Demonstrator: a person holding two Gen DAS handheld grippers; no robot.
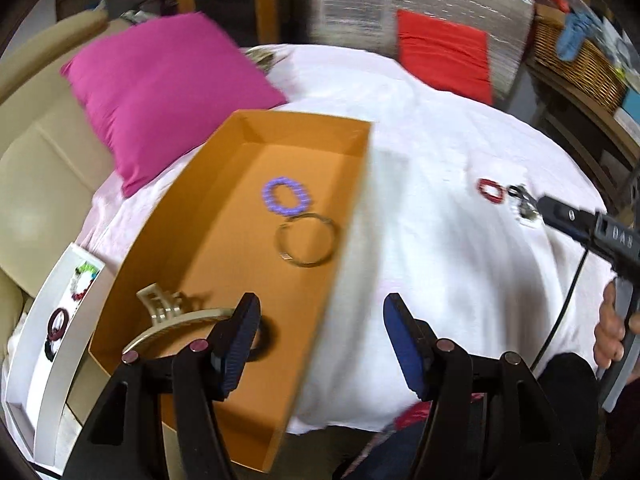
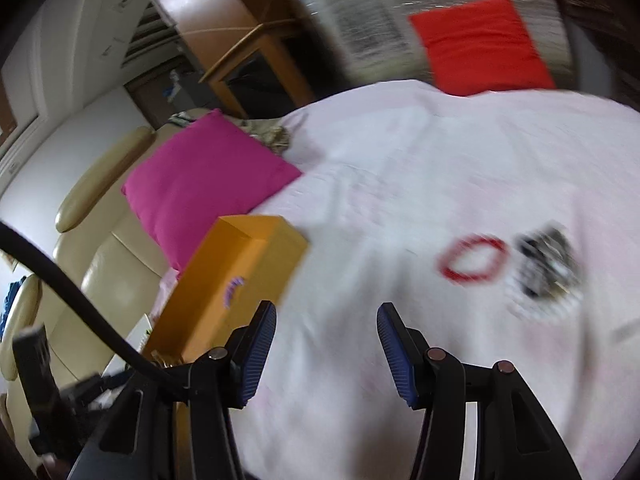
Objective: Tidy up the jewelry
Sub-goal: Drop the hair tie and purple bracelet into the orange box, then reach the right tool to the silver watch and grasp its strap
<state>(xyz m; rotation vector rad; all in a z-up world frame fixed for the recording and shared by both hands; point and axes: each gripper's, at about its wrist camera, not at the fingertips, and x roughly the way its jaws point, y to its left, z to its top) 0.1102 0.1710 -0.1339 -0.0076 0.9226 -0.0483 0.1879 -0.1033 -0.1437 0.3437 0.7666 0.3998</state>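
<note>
Right now both grippers are hanging over the white cloth [image 1: 440, 240] that is covering the surface. The left gripper [image 1: 320, 344] is sitting with its blue fingers [image 1: 238, 344] spread wide and nothing between them, one finger over the orange box [image 1: 224, 248] and the other over bare cloth. Inside that box a purple beaded bracelet [image 1: 286, 196] is lying just beside a thin metal bangle [image 1: 306, 242], and nearer the camera a cream hair claw [image 1: 160, 304] is resting by a cream hoop [image 1: 176, 330]. Left of the box, a white tray [image 1: 48, 340] is holding a multicoloured bead piece [image 1: 82, 282] and a dark ring [image 1: 56, 322].

The right gripper [image 2: 326, 354] is likewise splayed and carrying nothing, hovering above the cloth. Ahead of it a red bracelet [image 2: 474, 258] is lying on the cloth, with a dark, blurred cluster of jewelry [image 2: 548, 266] just beside it; I cannot tell what that cluster is. A pink cushion [image 2: 204, 184] is sitting behind the box, and a red cushion [image 2: 480, 44] is lying at the far edge.
</note>
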